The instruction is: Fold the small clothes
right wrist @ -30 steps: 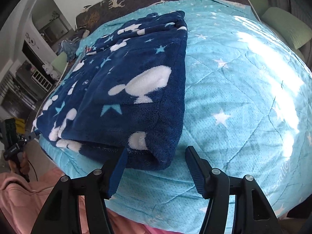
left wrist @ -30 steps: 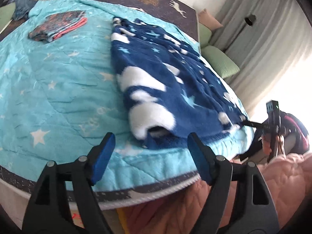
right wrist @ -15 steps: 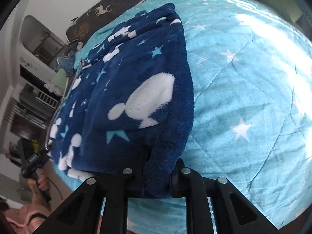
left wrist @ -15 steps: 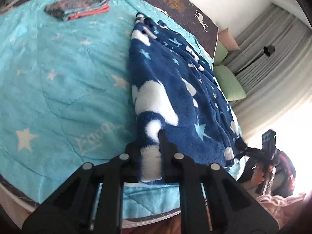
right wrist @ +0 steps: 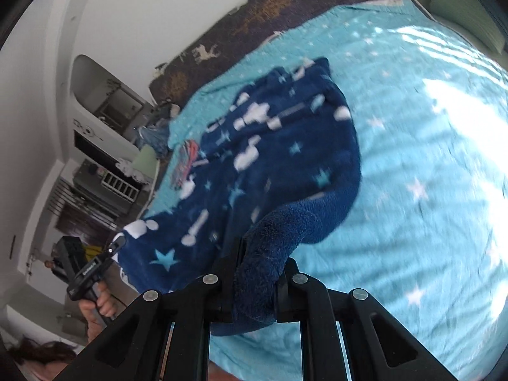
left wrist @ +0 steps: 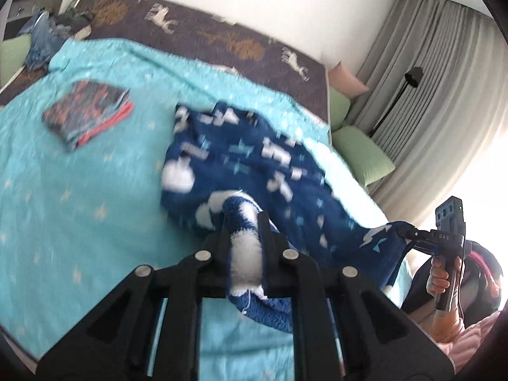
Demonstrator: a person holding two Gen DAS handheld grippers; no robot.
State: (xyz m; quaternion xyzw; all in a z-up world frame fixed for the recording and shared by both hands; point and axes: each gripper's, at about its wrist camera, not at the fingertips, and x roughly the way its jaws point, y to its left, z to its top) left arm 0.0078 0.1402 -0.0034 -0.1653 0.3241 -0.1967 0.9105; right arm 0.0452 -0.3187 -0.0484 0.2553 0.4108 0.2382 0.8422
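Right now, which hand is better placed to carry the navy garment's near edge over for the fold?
Neither alone; probably both together. The left gripper and right gripper each have jaws shut on a near corner of the navy star-print fleece garment, already lifted off the turquoise quilt.

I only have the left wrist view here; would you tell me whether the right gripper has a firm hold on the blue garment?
Observer: Yes, the right gripper is shut on a plain blue corner of the blue garment.
Operator: What lies to the right of that corner?
Observer: Bare turquoise quilt with a bright sun patch.
Operator: Anything beyond my left hand?
Observer: White built-in shelving against the wall.
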